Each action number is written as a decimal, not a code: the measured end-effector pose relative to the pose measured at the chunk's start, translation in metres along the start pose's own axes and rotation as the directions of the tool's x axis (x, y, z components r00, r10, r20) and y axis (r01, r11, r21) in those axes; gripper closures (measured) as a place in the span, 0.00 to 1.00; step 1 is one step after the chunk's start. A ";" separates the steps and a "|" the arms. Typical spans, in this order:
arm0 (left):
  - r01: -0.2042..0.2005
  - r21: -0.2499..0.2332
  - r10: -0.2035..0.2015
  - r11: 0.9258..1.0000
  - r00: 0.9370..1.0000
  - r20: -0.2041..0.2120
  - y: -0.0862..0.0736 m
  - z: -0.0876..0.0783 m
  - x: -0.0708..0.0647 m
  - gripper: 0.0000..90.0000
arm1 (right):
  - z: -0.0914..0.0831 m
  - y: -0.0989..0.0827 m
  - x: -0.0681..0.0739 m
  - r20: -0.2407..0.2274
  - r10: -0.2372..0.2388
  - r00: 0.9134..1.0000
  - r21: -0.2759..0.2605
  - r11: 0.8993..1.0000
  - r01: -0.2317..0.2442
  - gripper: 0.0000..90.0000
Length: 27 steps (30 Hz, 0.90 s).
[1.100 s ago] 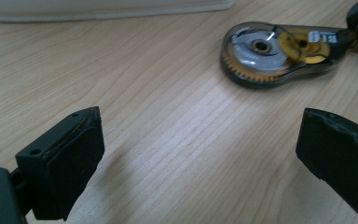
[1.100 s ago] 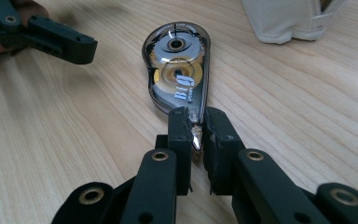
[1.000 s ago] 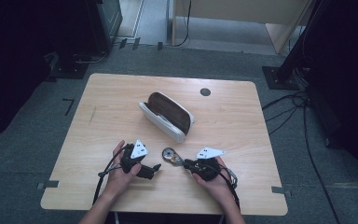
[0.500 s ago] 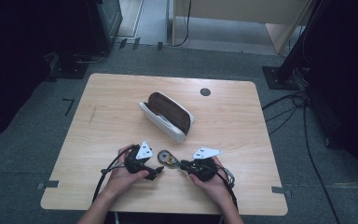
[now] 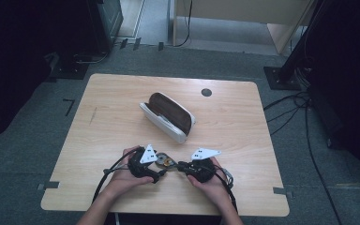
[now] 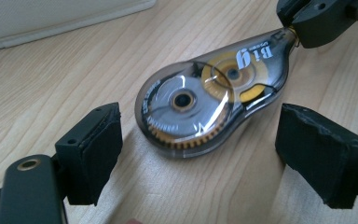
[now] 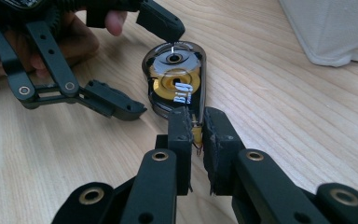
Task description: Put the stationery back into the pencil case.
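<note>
1. High view: correction tape dispenser [image 5: 164, 162] lies near the table's [image 5: 243, 122] front edge between my left gripper [image 5: 158, 176] and right gripper [image 5: 182, 166].
2. Left gripper view: my jaws have just been narrowing, not touching the dispenser [image 6: 205, 95]; closing off-centre could squirt it sideways.
3. Right gripper view: jaws clamp its narrow tip [image 7: 196, 133]; twisting might snap it.

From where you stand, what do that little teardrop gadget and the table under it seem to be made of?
The correction tape dispenser looks like smoky, see-through glossy plastic: light glints off its shell, and yellow and grey toothed wheels show through it. The table looks like pale wood or a wood-look laminate with a matt finish; its fine grain lines show, but which of the two cannot be told.
</note>
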State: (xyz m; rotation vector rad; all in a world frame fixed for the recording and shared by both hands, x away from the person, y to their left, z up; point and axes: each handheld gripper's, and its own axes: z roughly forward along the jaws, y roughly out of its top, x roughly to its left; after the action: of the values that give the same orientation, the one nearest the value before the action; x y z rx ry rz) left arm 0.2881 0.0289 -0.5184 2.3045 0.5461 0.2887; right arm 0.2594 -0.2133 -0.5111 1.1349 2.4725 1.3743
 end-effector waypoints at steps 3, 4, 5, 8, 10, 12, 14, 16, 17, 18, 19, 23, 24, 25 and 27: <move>-0.010 -0.006 0.011 1.000 1.000 0.013 0.000 0.000 -0.001 0.20 | 0.000 0.001 0.001 -0.011 -0.001 1.000 -0.010 1.000 0.001 0.91; -0.011 -0.009 0.011 1.000 1.000 0.012 0.000 0.000 -0.001 0.20 | 0.000 0.001 0.002 -0.015 0.002 1.000 -0.013 1.000 -0.002 0.91; -0.011 -0.011 0.011 1.000 1.000 0.017 -0.001 0.000 -0.001 0.21 | -0.001 0.002 0.002 -0.016 0.003 1.000 -0.013 1.000 -0.003 0.91; -0.012 -0.012 0.012 1.000 1.000 0.024 -0.001 0.000 -0.001 0.23 | 0.000 0.003 0.004 -0.021 0.001 1.000 -0.018 1.000 -0.001 0.91; -0.008 -0.013 0.008 1.000 1.000 0.024 -0.001 0.000 -0.001 0.23 | -0.001 0.003 0.004 -0.022 0.002 1.000 -0.021 1.000 -0.002 0.91; -0.003 -0.015 0.003 1.000 1.000 0.024 -0.001 -0.001 0.000 0.26 | -0.002 0.003 0.004 -0.023 0.008 1.000 -0.025 1.000 -0.009 0.91; -0.001 -0.016 0.002 1.000 1.000 0.022 -0.001 -0.001 0.000 0.29 | -0.002 0.003 0.003 -0.023 0.011 1.000 -0.034 0.999 -0.012 0.91; -0.002 -0.020 0.002 1.000 1.000 0.022 -0.001 -0.001 0.000 0.31 | -0.004 0.004 0.003 -0.026 0.017 1.000 -0.041 0.999 -0.018 0.91; -0.002 -0.021 0.003 1.000 1.000 0.021 -0.001 -0.001 0.001 0.33 | -0.004 0.004 0.002 -0.025 0.019 0.999 -0.046 0.999 -0.021 0.91; 0.001 -0.022 -0.001 1.000 1.000 0.022 -0.001 -0.001 0.001 0.34 | -0.004 0.004 0.002 -0.028 0.022 0.999 -0.049 0.999 -0.024 0.91; 0.001 -0.024 -0.001 1.000 1.000 0.022 -0.001 -0.001 0.001 0.34 | -0.005 0.004 0.001 -0.029 0.021 0.999 -0.051 0.998 -0.022 0.91; -0.005 -0.031 0.006 1.000 1.000 0.028 -0.001 -0.002 0.000 0.40 | -0.006 0.004 0.001 -0.033 0.027 0.999 -0.063 0.998 -0.029 0.89; -0.008 -0.032 0.009 0.999 1.000 0.030 -0.001 -0.002 0.000 0.42 | -0.006 0.004 0.001 -0.031 0.024 0.999 -0.069 0.997 -0.027 0.88; -0.011 -0.035 0.012 0.999 1.000 0.029 -0.001 -0.002 0.000 0.46 | -0.007 0.004 0.001 -0.034 0.027 0.999 -0.074 0.997 -0.029 0.87; -0.013 -0.040 0.014 0.999 1.000 0.027 -0.002 -0.003 0.000 0.52 | -0.008 0.005 0.000 -0.047 0.029 0.998 -0.081 0.996 -0.033 0.85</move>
State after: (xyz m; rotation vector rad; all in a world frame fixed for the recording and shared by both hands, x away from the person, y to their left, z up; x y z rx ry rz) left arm 0.2868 0.0314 -0.5177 2.2709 0.5064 0.2722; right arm 0.2587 -0.2175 -0.5029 1.1416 2.4142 1.5122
